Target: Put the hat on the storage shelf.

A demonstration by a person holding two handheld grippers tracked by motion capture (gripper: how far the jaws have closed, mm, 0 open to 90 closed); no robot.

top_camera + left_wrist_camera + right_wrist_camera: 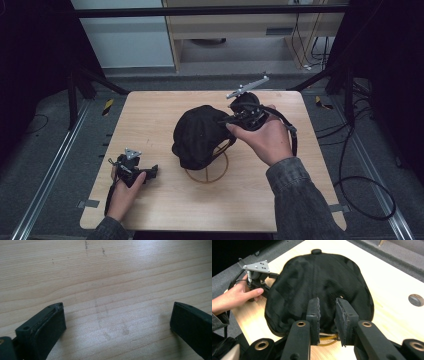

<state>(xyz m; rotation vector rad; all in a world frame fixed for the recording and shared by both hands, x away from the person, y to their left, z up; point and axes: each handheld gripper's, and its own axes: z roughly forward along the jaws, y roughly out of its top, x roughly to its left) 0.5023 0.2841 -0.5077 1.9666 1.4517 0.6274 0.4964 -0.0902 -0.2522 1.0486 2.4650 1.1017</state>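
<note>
A black mesh cap (200, 132) sits on a thin wooden ring stand (207, 172) at the middle of the table. My right gripper (227, 121) is at the cap's right side, held by a hand in a grey sleeve. In the right gripper view its jaws stand a narrow gap apart over the near edge of the cap (319, 277), with the stand (327, 338) showing below; the right gripper (328, 301) reads as open. My left gripper (150, 170) rests near the front left, its jaws wide open over bare wood (117, 305).
The wooden table (150, 110) has bare room to the left and in front of the cap. A round hole (416, 300) lies in the tabletop beyond the cap. Cables (360, 185) trail on the floor at the right. Black frame bars stand around the table.
</note>
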